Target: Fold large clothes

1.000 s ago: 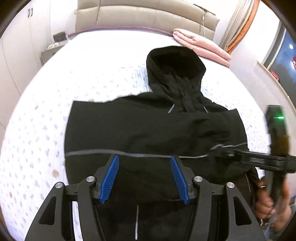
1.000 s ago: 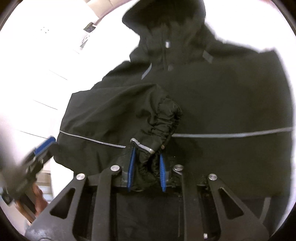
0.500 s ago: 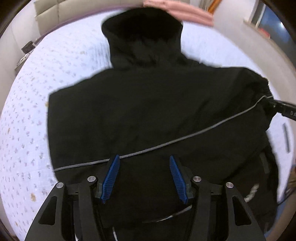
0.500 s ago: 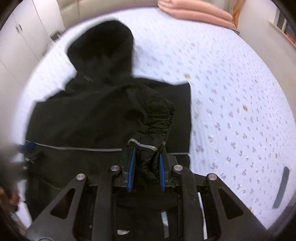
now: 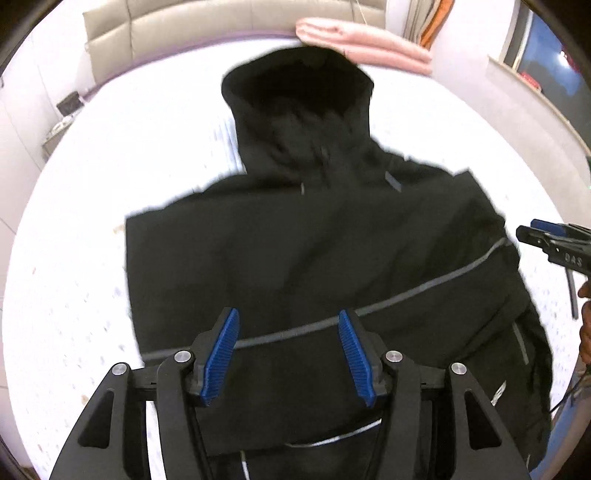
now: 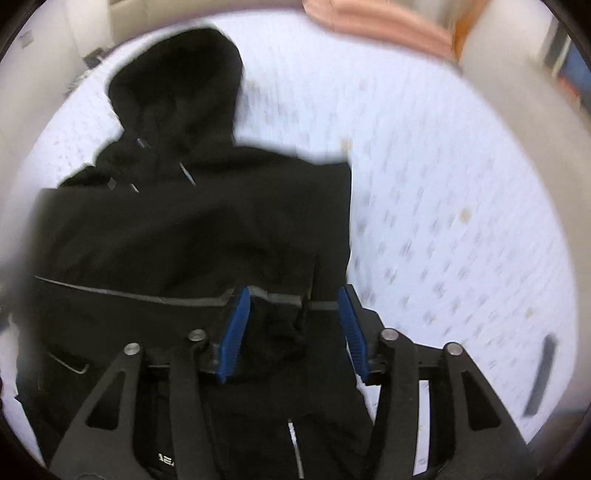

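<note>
Left wrist view: the black hooded jacket of smooth fabric with thin grey reflective stripes (image 5: 332, 240) lies spread on the white bed with a small dotted pattern (image 5: 74, 258). Its hood (image 5: 299, 99) points toward the far end of the bed, where a folded pink blanket (image 5: 365, 44) lies just behind the hood, and a beige padded headboard (image 5: 184, 29) stands behind that. The left tool (image 5: 288, 350) hovers over the lower part of the jacket, close to the grey stripe that crosses the body. Its two blue ribbed pads stand well apart and nothing is between them, so it is open and empty. At the right side of the jacket, beside the sleeve, the right tool (image 5: 543, 236) comes in from the frame edge, held by a person's hand (image 5: 585, 325); in this view I cannot tell how its jaws stand.

Right wrist view: this picture is blurred. The same jacket (image 6: 192, 236) fills the left and middle, with the hood (image 6: 177, 85) toward the far end of the bed (image 6: 461, 221) and the pink blanket (image 6: 380, 26) beyond it. The right tool (image 6: 291, 325) is over the lower right part of the jacket. Its jaws have just been opening: the blue pads are now apart, and the gathered black cuff of the sleeve (image 6: 273, 328) lies loose between them. It seems to touch only the left pad, so the tool is not gripping it.
</note>
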{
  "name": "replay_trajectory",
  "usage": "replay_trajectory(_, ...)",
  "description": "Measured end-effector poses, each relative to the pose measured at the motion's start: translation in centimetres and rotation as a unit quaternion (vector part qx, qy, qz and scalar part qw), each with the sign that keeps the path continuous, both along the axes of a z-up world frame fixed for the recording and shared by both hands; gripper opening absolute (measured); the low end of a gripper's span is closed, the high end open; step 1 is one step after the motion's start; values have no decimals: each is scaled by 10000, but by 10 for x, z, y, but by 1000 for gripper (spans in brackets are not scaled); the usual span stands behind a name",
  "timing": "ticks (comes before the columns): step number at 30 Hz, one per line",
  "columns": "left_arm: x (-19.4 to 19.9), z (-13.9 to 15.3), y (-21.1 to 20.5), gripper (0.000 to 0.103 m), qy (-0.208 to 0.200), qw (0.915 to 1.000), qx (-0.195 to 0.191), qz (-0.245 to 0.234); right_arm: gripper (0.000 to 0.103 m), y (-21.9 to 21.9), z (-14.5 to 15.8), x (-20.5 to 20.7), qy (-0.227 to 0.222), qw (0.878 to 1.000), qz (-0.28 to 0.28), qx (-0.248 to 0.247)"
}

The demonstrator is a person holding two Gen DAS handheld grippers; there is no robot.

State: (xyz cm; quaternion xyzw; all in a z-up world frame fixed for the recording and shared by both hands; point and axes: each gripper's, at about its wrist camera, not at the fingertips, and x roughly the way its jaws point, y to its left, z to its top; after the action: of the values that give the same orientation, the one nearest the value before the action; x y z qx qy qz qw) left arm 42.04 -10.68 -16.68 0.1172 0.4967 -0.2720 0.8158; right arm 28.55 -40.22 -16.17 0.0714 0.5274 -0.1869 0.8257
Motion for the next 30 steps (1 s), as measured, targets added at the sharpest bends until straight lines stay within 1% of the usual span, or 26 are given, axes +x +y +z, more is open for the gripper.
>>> replay_trajectory(1, 4, 4, 0, 67, -14, 10000, -82, 28, 49, 5, 6, 4, -95, 9999, 62, 19)
replay_trajectory(2, 9, 4, -1, 68, 7, 9999, -150, 55, 49, 10, 10, 11, -184, 9996, 142, 181)
replay_trajectory(3, 15, 0, -6, 68, 27, 9999, -125, 99, 49, 13, 8, 19, -223, 9988, 216, 366)
replay_trajectory(4, 22, -7, -10, 68, 36, 9998, -4, 173, 49, 20, 3, 31, -232, 9976, 335, 568)
replay_trajectory(6, 31, -22, -18, 68, 77, 9995, 79, 279, 48, 36, -10, 51, -178, 9973, 537, 476)
replay_trajectory(7, 37, -34, -19, 68, 170, 9992, 119, 338, 47, 44, -21, 63, -111, 9973, 625, 382)
replay_trajectory(9, 41, -51, -20, 67, 263, 9986, 261, 373, 46, 52, -46, 82, 128, 9969, 696, 331)
replay_trajectory(10, 41, -60, -21, 67, 224, 9985, 356, 351, 46, 53, -60, 88, 298, 9968, 679, 305)
replay_trajectory(11, 39, -61, -22, 67, 173, 9985, 400, 329, 47, 50, -75, 96, 463, 9964, 646, 312)
replay_trajectory(12, 38, -62, -23, 67, 107, 9985, 444, 302, 47, 47, -86, 97, 529, 9960, 591, 400)
replay_trajectory(14, 35, -64, -29, 67, -6, 9982, 538, 259, 47, 44, -88, 96, 481, 9963, 538, 463)
replay_trajectory(17, 32, -60, -29, 67, -13, 9984, 498, 271, 48, 43, -87, 96, 527, 9961, 524, 478)
replay_trajectory(20, 20, -41, -15, 68, -21, 9990, 346, 272, 48, 39, -73, 84, 506, 9958, 432, 624)
replay_trajectory(21, 13, -31, -5, 68, -57, 9991, 291, 288, 48, 39, -62, 72, 438, 9961, 407, 642)
replay_trajectory(23, 4, -19, 14, 68, -29, 9992, 208, 329, 49, 43, -44, 48, 369, 9975, 359, 477)
replay_trajectory(24, -2, -15, 25, 68, 52, 9992, 195, 331, 49, 44, -39, 35, 400, 9980, 294, 385)
replay_trajectory(26, -7, -16, 41, 68, 126, 9989, 305, 328, 49, 41, -36, 8, 581, 9979, 102, 280)
replay_trajectory(27, -7, -20, 50, 68, 211, 9984, 376, 358, 48, 42, -37, 3, 674, 9974, -11, 249)
replay_trajectory(29, -6, -29, 62, 67, 447, 9980, 292, 347, 47, 40, -41, -10, 806, 9961, -178, 304)
replay_trajectory(30, -4, -37, 65, 68, 546, 9977, 201, 338, 44, 37, -46, -12, 817, 9960, -223, 274)
